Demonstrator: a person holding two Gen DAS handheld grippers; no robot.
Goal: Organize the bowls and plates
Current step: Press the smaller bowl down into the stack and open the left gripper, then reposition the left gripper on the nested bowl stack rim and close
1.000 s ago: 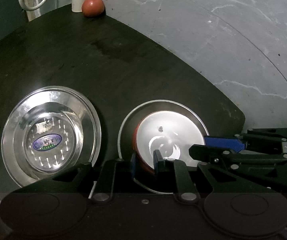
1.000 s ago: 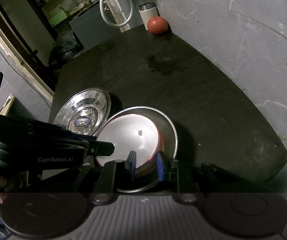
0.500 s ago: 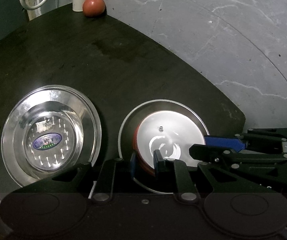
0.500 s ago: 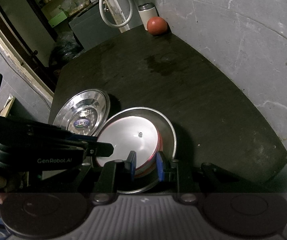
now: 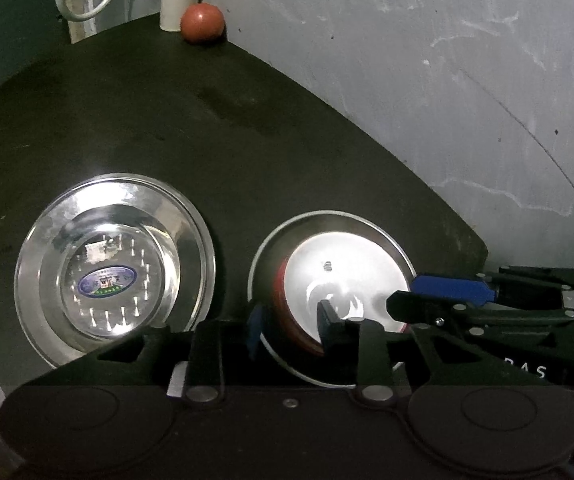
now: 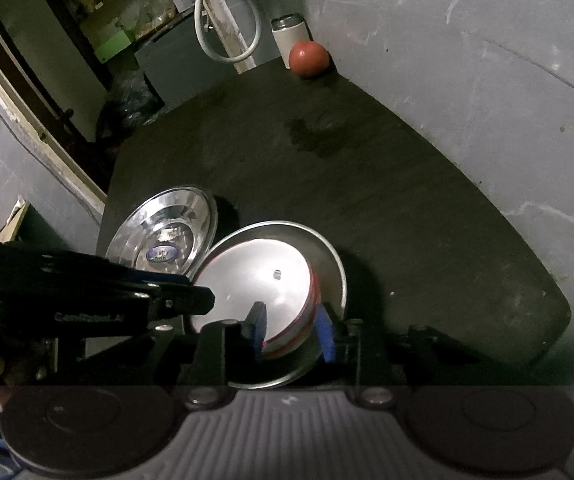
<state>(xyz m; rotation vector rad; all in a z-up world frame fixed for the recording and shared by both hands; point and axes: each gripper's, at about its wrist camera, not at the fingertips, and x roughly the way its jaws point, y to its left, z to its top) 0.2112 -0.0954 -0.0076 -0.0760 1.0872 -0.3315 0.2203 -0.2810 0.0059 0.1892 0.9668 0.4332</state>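
Red-rimmed bowl (image 5: 343, 284) sitting in steel plate (image 5: 383, 228), near front edge of dark table (image 5: 207, 120). Second steel plate (image 5: 115, 272) just beside it on left (sticker in middle). Left gripper (image 5: 291, 328) straddling bowl's near rim, jaws just been opening, pads off rim. Right gripper (image 6: 293, 330) same at bowl's other side: rim between fingers, jaws just been opening, small gap visible. Red ball (image 5: 202, 22) and white can (image 5: 179, 0) at far corner by wall.
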